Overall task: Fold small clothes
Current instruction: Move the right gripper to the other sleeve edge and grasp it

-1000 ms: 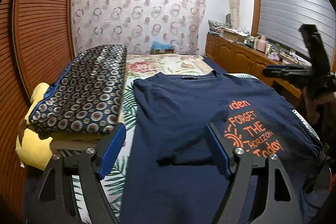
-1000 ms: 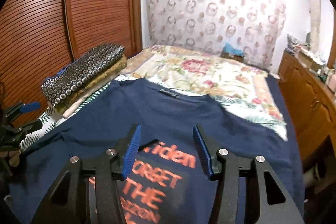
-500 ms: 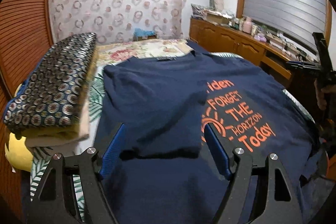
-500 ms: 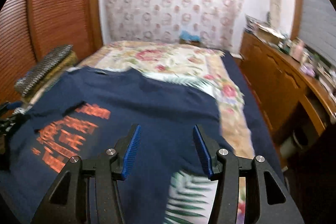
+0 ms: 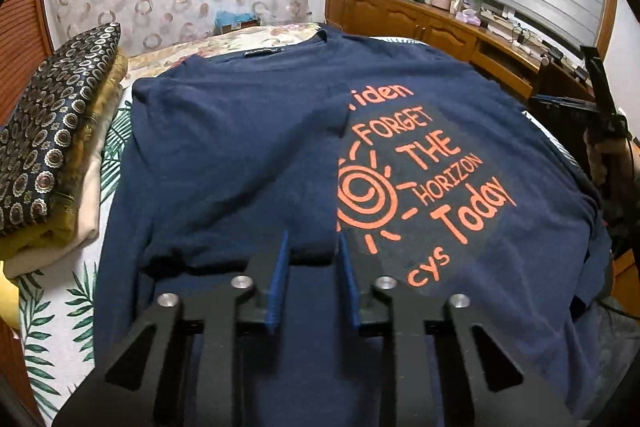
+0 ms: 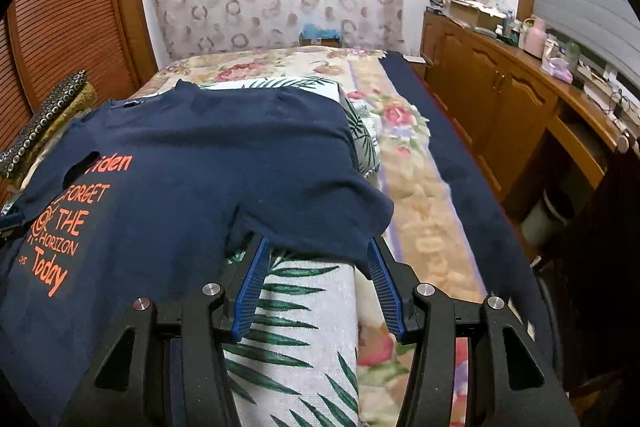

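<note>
A navy T-shirt (image 5: 248, 147) with orange print lies flat on the bed, its left side folded over the front and hiding part of the print. It also shows in the right wrist view (image 6: 192, 179). My left gripper (image 5: 314, 247) is narrowed at the lower edge of the folded flap; I cannot tell whether cloth sits between its fingers. My right gripper (image 6: 316, 251) is open, its fingertips on either side of the shirt's right sleeve (image 6: 320, 223). The right gripper also shows far right in the left wrist view (image 5: 596, 107).
A stack of folded patterned clothes (image 5: 52, 143) lies left of the shirt. The bed carries a palm-leaf towel (image 6: 288, 323) and a floral cover (image 6: 404, 147). A wooden cabinet (image 6: 512, 99) with clutter runs along the right. A louvred wooden wardrobe (image 6: 68, 15) stands left.
My left gripper has narrowed from wide open and moved in to the folded flap's edge. My right gripper has swung right and down to the right sleeve, still open.
</note>
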### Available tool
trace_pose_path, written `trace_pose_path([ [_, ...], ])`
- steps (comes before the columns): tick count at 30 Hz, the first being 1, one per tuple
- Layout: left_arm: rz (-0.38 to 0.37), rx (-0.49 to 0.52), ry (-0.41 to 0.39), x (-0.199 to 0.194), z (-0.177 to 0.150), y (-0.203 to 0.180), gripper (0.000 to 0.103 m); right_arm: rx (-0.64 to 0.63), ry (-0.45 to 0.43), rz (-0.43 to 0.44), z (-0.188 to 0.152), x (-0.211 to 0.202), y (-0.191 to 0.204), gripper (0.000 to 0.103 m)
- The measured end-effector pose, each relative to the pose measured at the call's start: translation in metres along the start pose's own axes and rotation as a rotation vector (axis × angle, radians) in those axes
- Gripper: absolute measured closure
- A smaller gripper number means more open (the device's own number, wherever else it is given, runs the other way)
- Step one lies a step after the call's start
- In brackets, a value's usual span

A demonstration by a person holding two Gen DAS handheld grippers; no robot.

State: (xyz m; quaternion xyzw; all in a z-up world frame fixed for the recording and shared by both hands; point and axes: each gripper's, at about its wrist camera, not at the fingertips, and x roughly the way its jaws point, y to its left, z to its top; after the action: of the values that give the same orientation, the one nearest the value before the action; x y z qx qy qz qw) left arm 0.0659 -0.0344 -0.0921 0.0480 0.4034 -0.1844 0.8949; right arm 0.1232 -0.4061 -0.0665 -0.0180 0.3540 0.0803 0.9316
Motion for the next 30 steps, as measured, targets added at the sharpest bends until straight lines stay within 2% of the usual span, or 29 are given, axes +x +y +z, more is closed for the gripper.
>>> trace_pose_path([
  [2,-0.021,-0.004,-0.006,-0.004,-0.001,0.002,0.097,0.004,0.001,0.002,0.004,-0.003,-0.002,0.05],
  [3,-0.036,-0.007,-0.008,-0.007,-0.001,0.002,0.099,0.007,0.0,0.003,0.003,-0.005,-0.006,0.05],
  [8,-0.048,0.002,-0.045,-0.027,0.001,-0.004,0.098,0.013,-0.006,-0.001,0.002,-0.011,-0.016,0.05],
  [15,-0.025,-0.016,-0.108,-0.042,0.008,-0.001,0.096,0.03,-0.01,-0.01,0.0,-0.011,-0.024,0.05],
  [17,-0.02,-0.023,-0.125,-0.043,0.01,0.001,0.079,0.03,-0.007,-0.011,0.0,-0.01,-0.026,0.05],
  [19,-0.011,-0.031,-0.141,-0.045,0.01,0.002,0.069,0.033,-0.004,-0.006,0.0,-0.008,-0.028,0.05],
  [20,-0.006,-0.034,-0.149,-0.045,0.011,0.003,0.061,0.036,-0.001,-0.006,0.0,-0.007,-0.03,0.05],
  [22,-0.022,-0.042,-0.157,-0.046,0.012,0.006,0.055,0.044,0.006,-0.002,0.0,-0.004,-0.033,0.05],
  [24,-0.028,-0.052,-0.159,-0.045,0.013,0.007,0.039,0.06,0.013,0.005,0.0,-0.001,-0.037,0.05],
  [25,-0.031,-0.057,-0.164,-0.045,0.013,0.007,0.028,0.072,0.017,0.013,0.001,0.001,-0.04,0.05],
  [26,-0.036,-0.063,-0.177,-0.045,0.013,0.008,0.025,0.086,0.02,0.025,0.002,0.003,-0.042,0.05],
  [30,-0.02,-0.078,-0.188,-0.043,0.015,0.008,0.025,0.121,0.031,0.054,0.007,0.01,-0.05,0.05],
])
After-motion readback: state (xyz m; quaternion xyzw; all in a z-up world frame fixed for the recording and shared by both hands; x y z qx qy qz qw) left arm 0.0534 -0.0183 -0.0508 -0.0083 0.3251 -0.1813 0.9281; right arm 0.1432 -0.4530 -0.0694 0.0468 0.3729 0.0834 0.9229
